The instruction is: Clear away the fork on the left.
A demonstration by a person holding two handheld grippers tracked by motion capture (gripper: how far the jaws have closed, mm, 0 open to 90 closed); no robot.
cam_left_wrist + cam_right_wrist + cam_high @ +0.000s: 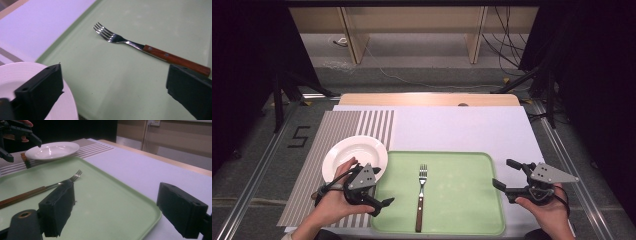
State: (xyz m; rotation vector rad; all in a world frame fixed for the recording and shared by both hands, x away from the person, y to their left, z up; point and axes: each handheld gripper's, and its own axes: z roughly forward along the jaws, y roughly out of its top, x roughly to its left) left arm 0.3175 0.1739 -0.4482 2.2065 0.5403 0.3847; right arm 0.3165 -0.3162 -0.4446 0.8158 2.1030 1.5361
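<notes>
A fork (421, 195) with a brown wooden handle lies on the green tray (462, 190), tines pointing away from me. A white plate (352, 152) rests on the striped placemat (312, 155) just left of the tray. My left gripper (384, 186) hovers at the tray's left edge by the plate's near rim, open and holding nothing. In the left gripper view the fork (150, 48) lies ahead, between the spread jaws, and the plate (15, 72) is at lower left. My right gripper (503, 173) is open and holds nothing at the tray's right edge, facing the fork (50, 187) and the plate (51, 150).
A pale lilac mat (462, 130) covers the table beyond and right of the tray. The wooden table edge (427, 99) runs along the back. Stands and cables sit on the floor behind the table.
</notes>
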